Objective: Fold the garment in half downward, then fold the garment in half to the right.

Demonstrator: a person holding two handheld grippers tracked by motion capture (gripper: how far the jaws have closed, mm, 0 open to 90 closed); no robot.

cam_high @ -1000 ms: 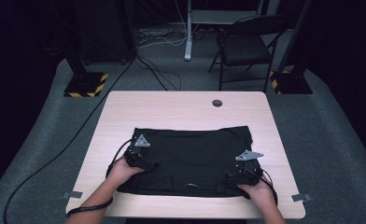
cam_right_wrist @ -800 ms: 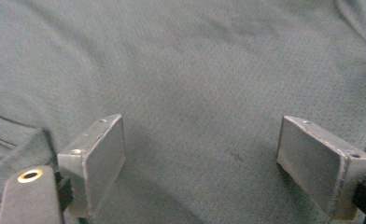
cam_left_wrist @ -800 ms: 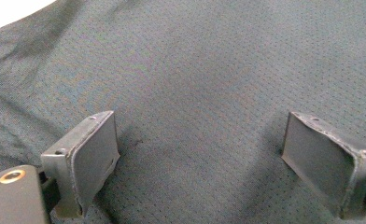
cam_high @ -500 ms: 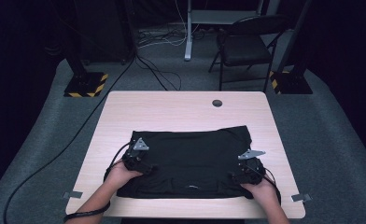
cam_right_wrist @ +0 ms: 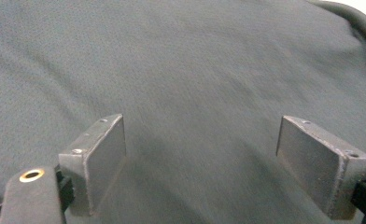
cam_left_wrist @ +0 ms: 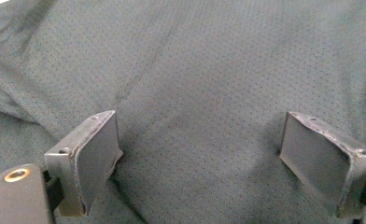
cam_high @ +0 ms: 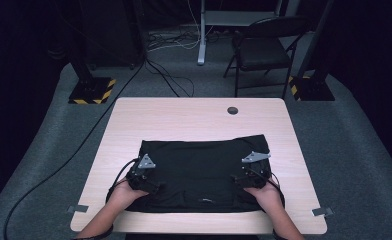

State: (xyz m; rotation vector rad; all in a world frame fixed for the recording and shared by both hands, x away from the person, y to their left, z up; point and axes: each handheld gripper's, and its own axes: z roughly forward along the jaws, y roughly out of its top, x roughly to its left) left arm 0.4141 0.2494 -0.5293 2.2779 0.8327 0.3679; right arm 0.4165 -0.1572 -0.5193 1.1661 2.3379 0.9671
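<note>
A black mesh garment point(cam_high: 199, 170) lies spread flat on the front half of the wooden table point(cam_high: 184, 117). My left gripper point(cam_high: 143, 172) rests over the garment's left part, and my right gripper point(cam_high: 251, 170) over its right part. In the left gripper view the jaws stand wide apart just above the dark fabric point(cam_left_wrist: 204, 84), with nothing pinched between them, and creases run through the cloth there. In the right gripper view the jaws are likewise wide apart over smooth fabric point(cam_right_wrist: 195, 70), with the garment's edge at the top right.
A small dark round grommet point(cam_high: 232, 110) sits in the table's far middle. Behind the table stand a folding chair point(cam_high: 264, 50) and stand bases with yellow-black stripes point(cam_high: 91, 90). Cables run across the grey floor. Tape tabs point(cam_high: 78, 208) mark the front corners.
Both hands with their grippers have slid a little toward the person over the garment. The garment's far edge looks flatter. Both pairs of jaws stay wide.
</note>
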